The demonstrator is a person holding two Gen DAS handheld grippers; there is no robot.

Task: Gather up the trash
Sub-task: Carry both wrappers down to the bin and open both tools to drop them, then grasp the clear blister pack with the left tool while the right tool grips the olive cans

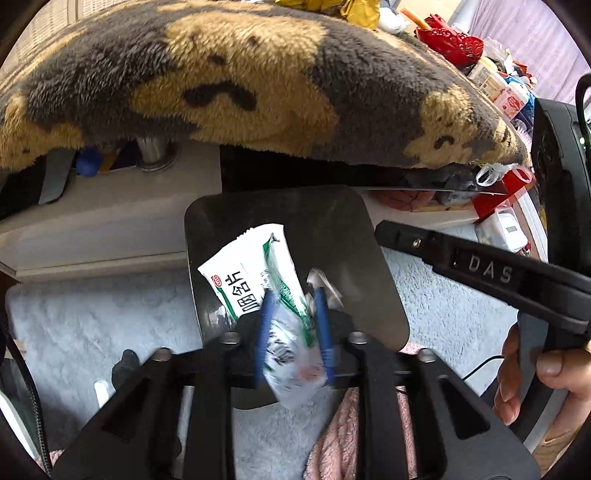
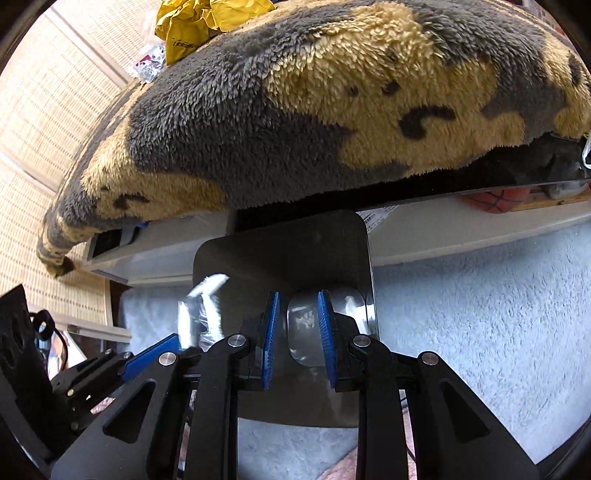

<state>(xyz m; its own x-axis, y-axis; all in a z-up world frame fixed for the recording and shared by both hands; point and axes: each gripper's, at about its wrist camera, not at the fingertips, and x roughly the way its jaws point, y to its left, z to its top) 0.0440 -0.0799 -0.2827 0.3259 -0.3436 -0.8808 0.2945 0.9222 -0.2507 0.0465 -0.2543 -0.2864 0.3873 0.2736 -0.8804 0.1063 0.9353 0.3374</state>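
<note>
Left tongs: the left tongs (image 1: 293, 317) were closed on a white and green wrapper (image 1: 258, 280), its crumpled lower end pinched between the blue pads (image 1: 266, 321).
Wrapper: it stuck up and to the left from the pads, printed face showing, held over a dark flat plate (image 1: 332, 229); whether it touched the plate could not be told.
Right tongs: the right tongs (image 2: 299, 332) stood partly apart with nothing between the blue pads (image 2: 271, 332); the plate (image 2: 295, 251) showed through the gap.
Other view of the wrapper: at the left of the right wrist view the wrapper (image 2: 201, 306) appeared blurred, above the tip of the left tongs (image 2: 177, 341).
Hand: a hand (image 1: 546, 373) gripped the black handle at the right edge of the left wrist view.
Blanket: a grey and tan fleece blanket (image 1: 236, 85) hung over the edge of the surface above the plate.
On the surface: crumpled yellow paper (image 2: 207, 22) lay near the blanket's far edge, and a red basket (image 1: 448, 42) stood among packets toward the right.
Floor: a pale blue shaggy rug (image 2: 480, 295) lay under the plate, with pink fabric (image 1: 340, 443) near the bottom.
</note>
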